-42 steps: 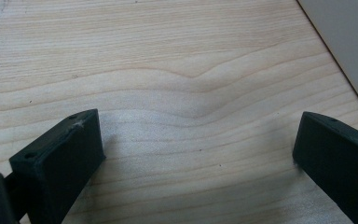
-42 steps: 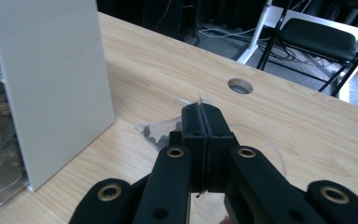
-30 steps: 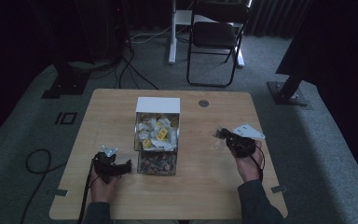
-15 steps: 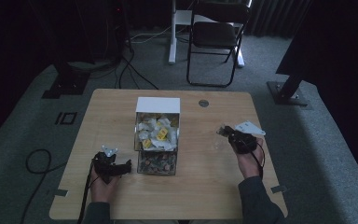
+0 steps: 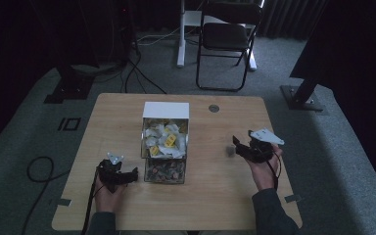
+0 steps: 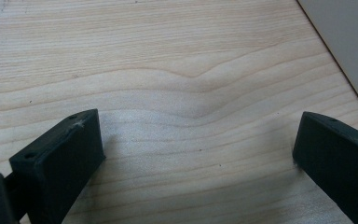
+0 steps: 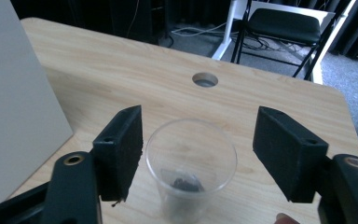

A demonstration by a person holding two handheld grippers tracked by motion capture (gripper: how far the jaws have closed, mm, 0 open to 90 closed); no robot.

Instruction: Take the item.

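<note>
The left gripper [image 5: 136, 172] rests as before on the table [image 5: 127, 112], jaws wide and empty, beside the 2-tier clear box [image 5: 165, 147]. The right gripper [image 7: 198, 151] has just released the clear cup [image 7: 191, 161], now standing free between its jaws, with bare table ahead

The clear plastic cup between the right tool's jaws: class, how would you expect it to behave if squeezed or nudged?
The clear plastic cup looks thin-walled, so it would probably flex or crumple under a firm squeeze. It holds just a small dark item, so it is likely light and may slide or tip on the smooth wooden table when nudged.
</note>
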